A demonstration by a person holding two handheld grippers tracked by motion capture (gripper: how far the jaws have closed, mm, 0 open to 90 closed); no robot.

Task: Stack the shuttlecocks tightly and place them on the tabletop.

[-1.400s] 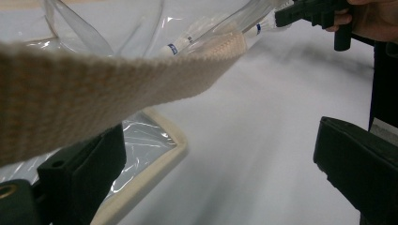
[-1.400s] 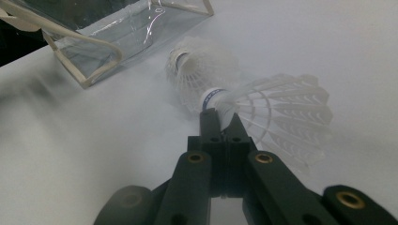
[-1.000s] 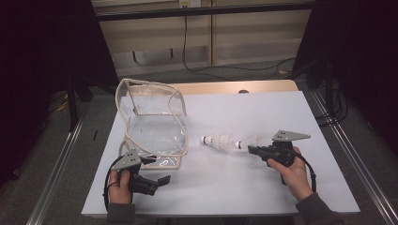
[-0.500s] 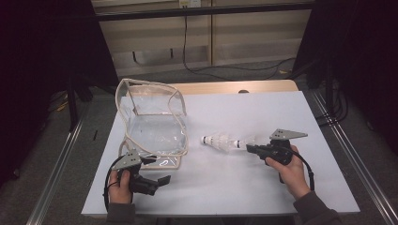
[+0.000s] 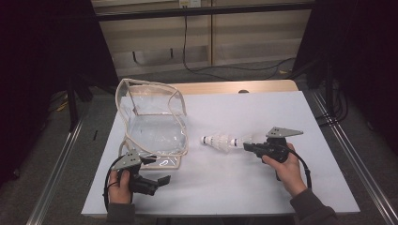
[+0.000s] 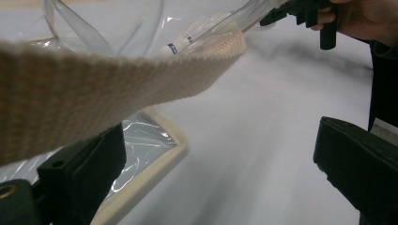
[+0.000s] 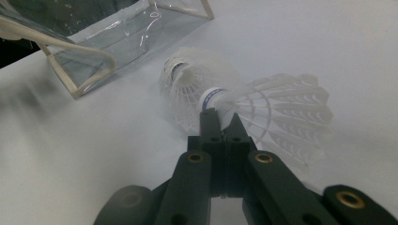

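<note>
A white table [image 5: 281, 117] sits mid-frame, dark room around, beige wall at top. One clear bag [image 5: 152, 124] stands centre-left. The right gripper [image 5: 248, 146] clamps two nested shuttlecocks [image 5: 220, 142] at centre. The left gripper [image 5: 162, 180], lower left, is spread apart.

White shuttlecocks [image 7: 263, 105] with blue-banded cork — clear bag [image 5: 152, 124] trimmed in beige — black claw [image 7: 220, 119].
</note>
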